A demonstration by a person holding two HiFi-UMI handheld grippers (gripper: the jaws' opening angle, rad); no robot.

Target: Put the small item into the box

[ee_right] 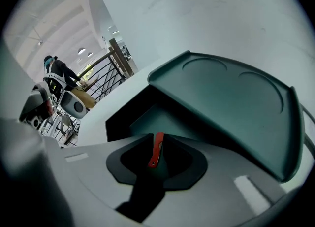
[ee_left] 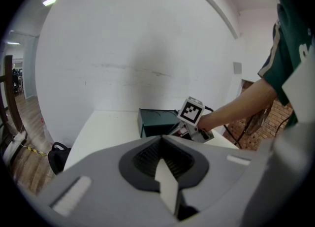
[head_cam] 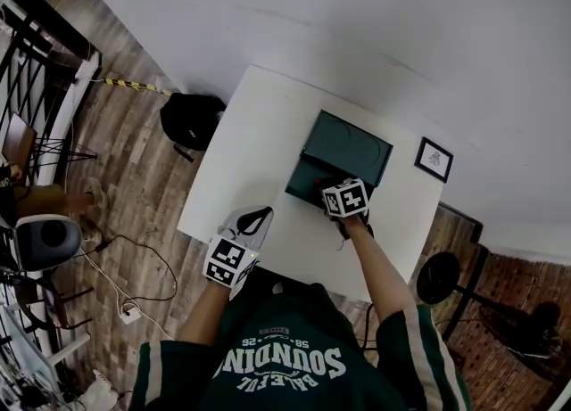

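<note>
**While the red piece sits in the jaws at the box's mouth, only the drop remains**

Although it is too small to identify, the small red item (ee_right: pixel 157 151) is plainly pinched upright between the jaws of the right gripper (ee_right: pixel 154 138), which are clenched on it. Just past the jaw tips lies the dark green box (ee_right: pixel 162 116), its lid (ee_right: pixel 231 93) swung back and its hollow open and apparently bare. Seen from the head camera, this gripper reaches in over the box's near edge, on the white table (head_cam: pixel 259 128).

I judge the carrying step nearly done and the placing step in hand. Next the jaws need to part with the item over the hollow, low enough that it does not bounce out, and clear of the tilted lid.

Well apart, near the table's front edge, the left gripper (ee_left: pixel 163 164) has its jaws closed together on nothing.
</note>
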